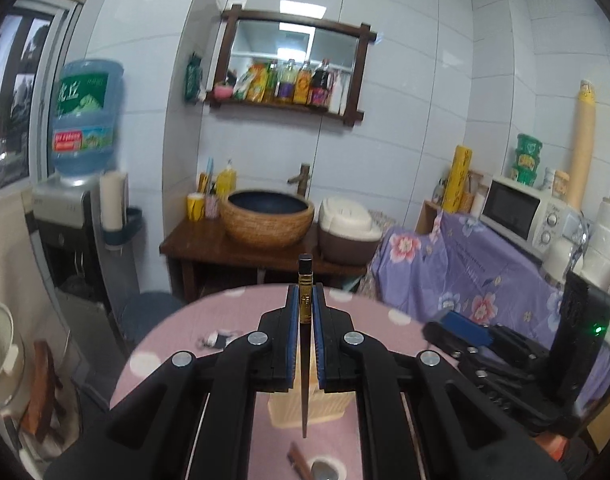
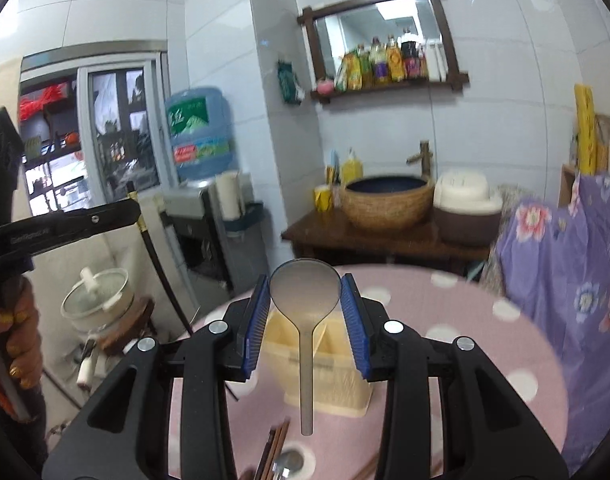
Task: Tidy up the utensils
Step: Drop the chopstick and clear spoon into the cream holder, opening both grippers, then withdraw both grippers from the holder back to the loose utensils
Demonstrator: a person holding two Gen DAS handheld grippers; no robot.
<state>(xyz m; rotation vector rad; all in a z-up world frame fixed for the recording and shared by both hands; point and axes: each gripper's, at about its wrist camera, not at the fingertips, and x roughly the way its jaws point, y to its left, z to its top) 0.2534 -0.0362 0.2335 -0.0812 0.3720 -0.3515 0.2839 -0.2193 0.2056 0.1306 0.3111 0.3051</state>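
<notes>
Above pink dotted table [image 2: 445,320], left tool [image 1: 305,300] clamps chopstick [image 1: 305,280], right tool [image 2: 305,296] clamps spoon [image 2: 305,292].

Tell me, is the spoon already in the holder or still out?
Out. The spoon is held between the right gripper's jaws, bowl up, above the cream holder on the table.

Left tool [image 1: 305,300]: black frame, blue-padded jaws nearly together, clamped on a thin dark chopstick [image 1: 305,344] that stands upright between the pads. It is raised, pointing slightly downward.

Right tool [image 2: 305,292]: same build, jaws partway apart, pads pressing the bowl of a grey spoon [image 2: 305,288], handle hanging down. A person's hand [image 2: 19,332] grips the left tool's handle.
</notes>
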